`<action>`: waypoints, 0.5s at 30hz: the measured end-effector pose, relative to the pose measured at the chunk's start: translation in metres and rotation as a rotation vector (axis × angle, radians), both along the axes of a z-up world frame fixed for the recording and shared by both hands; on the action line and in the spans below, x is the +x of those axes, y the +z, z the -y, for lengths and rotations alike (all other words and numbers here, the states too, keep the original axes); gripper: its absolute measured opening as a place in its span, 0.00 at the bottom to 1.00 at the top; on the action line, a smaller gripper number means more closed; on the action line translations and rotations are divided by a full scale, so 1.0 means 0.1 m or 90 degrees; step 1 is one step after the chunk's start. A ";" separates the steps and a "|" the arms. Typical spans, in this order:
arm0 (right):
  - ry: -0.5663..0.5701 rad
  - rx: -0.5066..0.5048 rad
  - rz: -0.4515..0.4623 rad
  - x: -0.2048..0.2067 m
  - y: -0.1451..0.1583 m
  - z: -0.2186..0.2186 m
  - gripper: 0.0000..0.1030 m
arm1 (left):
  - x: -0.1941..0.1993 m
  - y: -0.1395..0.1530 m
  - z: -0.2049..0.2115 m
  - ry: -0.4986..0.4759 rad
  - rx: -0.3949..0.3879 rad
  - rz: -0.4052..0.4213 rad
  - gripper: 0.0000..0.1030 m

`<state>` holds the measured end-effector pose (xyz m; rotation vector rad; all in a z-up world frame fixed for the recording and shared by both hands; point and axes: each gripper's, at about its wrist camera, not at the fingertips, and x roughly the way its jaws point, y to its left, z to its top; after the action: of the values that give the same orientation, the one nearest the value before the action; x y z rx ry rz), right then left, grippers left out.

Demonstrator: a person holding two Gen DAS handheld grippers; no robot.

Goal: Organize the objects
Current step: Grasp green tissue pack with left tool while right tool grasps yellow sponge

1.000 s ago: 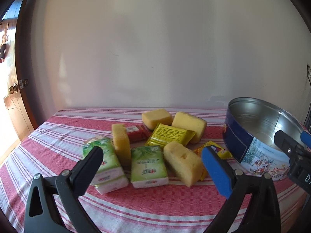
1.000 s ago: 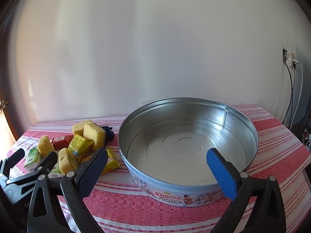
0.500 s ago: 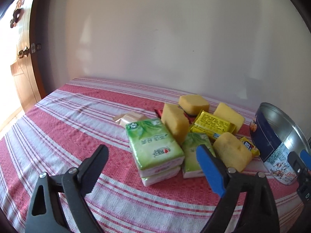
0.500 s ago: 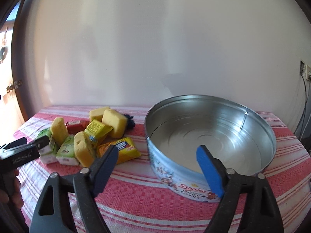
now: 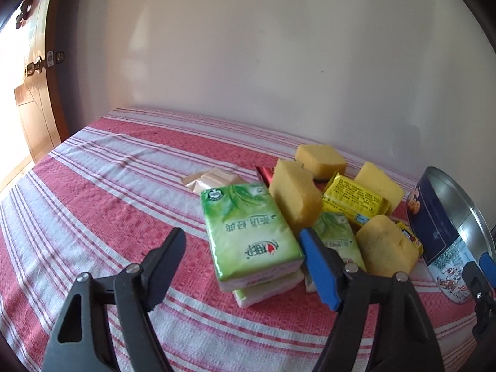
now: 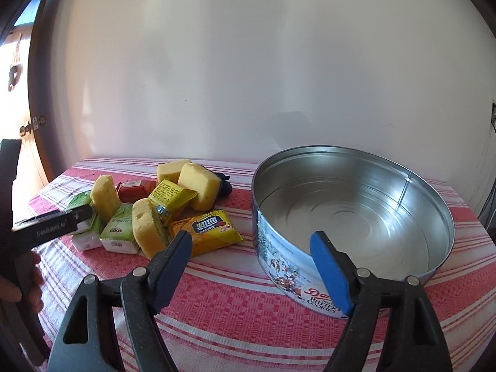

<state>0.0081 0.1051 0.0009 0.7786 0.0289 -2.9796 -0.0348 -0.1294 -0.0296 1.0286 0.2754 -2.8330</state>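
A pile of small items lies on the red-and-white striped tablecloth (image 5: pixel 93 204): two stacked green tissue packs (image 5: pixel 248 235), several yellow sponges (image 5: pixel 294 195), yellow snack packets (image 5: pixel 353 198) and a red packet (image 6: pixel 135 187). My left gripper (image 5: pixel 241 237) hovers low over the top tissue pack with its jaws closing. The blue pad (image 5: pixel 313 254) is at the pack's right edge and the black finger (image 5: pixel 167 257) stands clear on its left. My right gripper (image 6: pixel 251 238) is open and empty just in front of the empty round cookie tin (image 6: pixel 279 266).
A third green pack (image 6: pixel 119 229) and an orange-yellow packet (image 6: pixel 207 228) lie beside the sponges. A beige packet (image 5: pixel 210 179) rests behind the tissue packs. A white wall runs along the table's far edge. A wooden door (image 5: pixel 34 117) stands at the left.
My left gripper has come down close to the green tissue packs and swung left, with its jaws narrower. My right gripper's jaws also narrowed, and its view shifted left towards the pile.
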 end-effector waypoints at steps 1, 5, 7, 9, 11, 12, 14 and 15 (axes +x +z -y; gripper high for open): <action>0.001 0.000 0.000 0.00 0.00 0.01 0.78 | 0.00 -0.01 0.02 -0.001 0.006 0.004 0.63; 0.003 -0.004 -0.001 -0.01 0.00 0.01 0.78 | 0.00 -0.02 0.11 -0.007 0.025 0.009 0.51; 0.009 -0.008 -0.002 0.00 0.01 0.01 0.78 | 0.02 0.01 0.16 -0.019 0.053 0.000 0.51; 0.016 -0.012 -0.005 0.00 0.02 0.03 0.78 | 0.07 0.07 0.21 -0.033 0.085 -0.021 0.51; 0.027 -0.015 -0.006 0.02 0.03 0.07 0.78 | 0.12 0.14 0.24 -0.037 0.084 -0.044 0.51; 0.033 -0.017 -0.006 0.02 0.03 0.09 0.78 | 0.13 0.17 0.25 -0.032 0.077 -0.051 0.51; 0.044 -0.019 -0.001 0.00 0.02 0.15 0.78 | 0.14 0.19 0.29 -0.018 0.081 -0.056 0.51; 0.048 -0.024 0.003 -0.01 0.02 0.19 0.78 | 0.14 0.18 0.32 -0.012 0.089 -0.056 0.51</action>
<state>0.0067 0.0862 0.0030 0.7626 0.0026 -2.8985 -0.0207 -0.1614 -0.0115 0.9370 0.4800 -2.9154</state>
